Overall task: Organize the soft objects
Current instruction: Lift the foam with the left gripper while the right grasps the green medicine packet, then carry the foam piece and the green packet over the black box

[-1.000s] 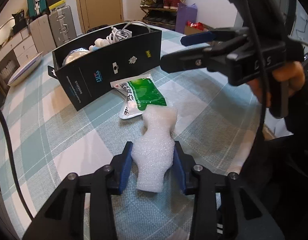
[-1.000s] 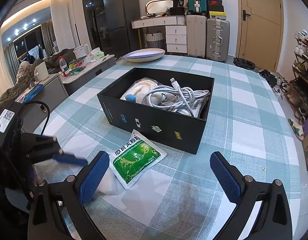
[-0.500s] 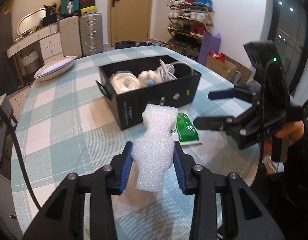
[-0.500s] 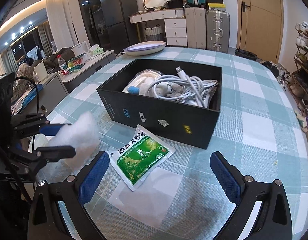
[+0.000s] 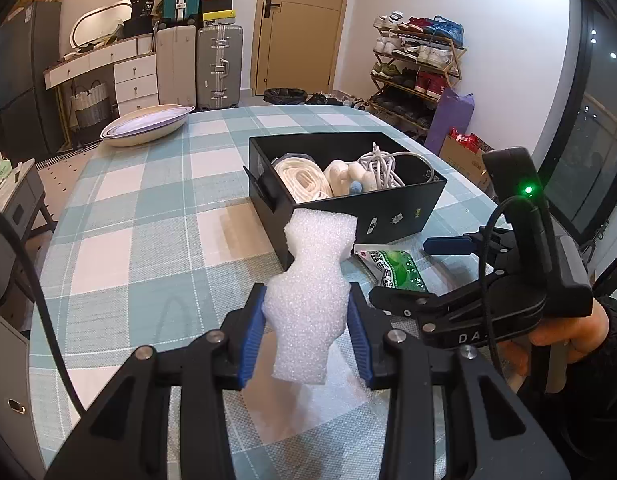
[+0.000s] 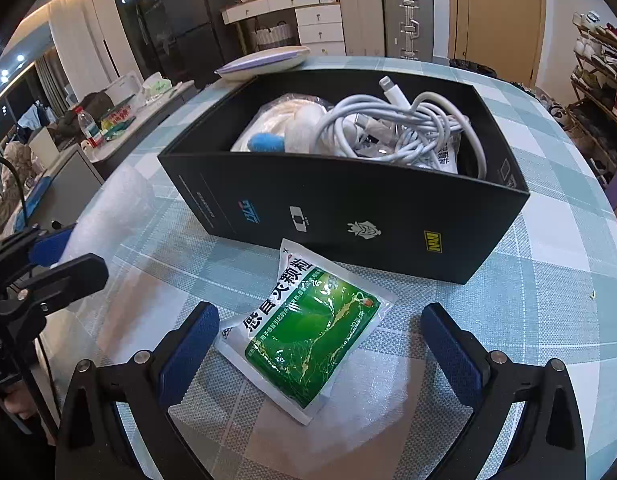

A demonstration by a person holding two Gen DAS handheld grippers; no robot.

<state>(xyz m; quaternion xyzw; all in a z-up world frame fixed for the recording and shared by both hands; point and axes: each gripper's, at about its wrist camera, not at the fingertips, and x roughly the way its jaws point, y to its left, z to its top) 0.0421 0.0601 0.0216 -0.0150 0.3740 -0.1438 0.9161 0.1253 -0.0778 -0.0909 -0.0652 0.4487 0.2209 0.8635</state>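
Note:
My left gripper [image 5: 306,330] is shut on a white foam piece [image 5: 310,296] and holds it above the checked table, in front of the black box [image 5: 388,216]. The box [image 6: 348,216] holds a white cable bundle [image 6: 400,128], a bagged white roll [image 5: 302,178] and a plush toy. A green sachet [image 6: 312,332] lies flat on the table in front of the box, between the fingers of my right gripper [image 6: 320,344], which is open and low over it. The right gripper [image 5: 412,270] also shows in the left wrist view, and the foam shows blurred in the right wrist view [image 6: 112,216].
A shallow white bowl [image 5: 146,126] sits at the table's far edge. Suitcases [image 5: 218,66], a dresser and a shoe rack [image 5: 416,68] stand beyond the table. A side counter with bottles [image 6: 88,128] is to the left. The tablecloth [image 5: 148,240] is bare to the left of the box.
My left gripper lifted the foam piece off the table and swung around toward the box's short end. My right gripper came down and forward over the green sachet.

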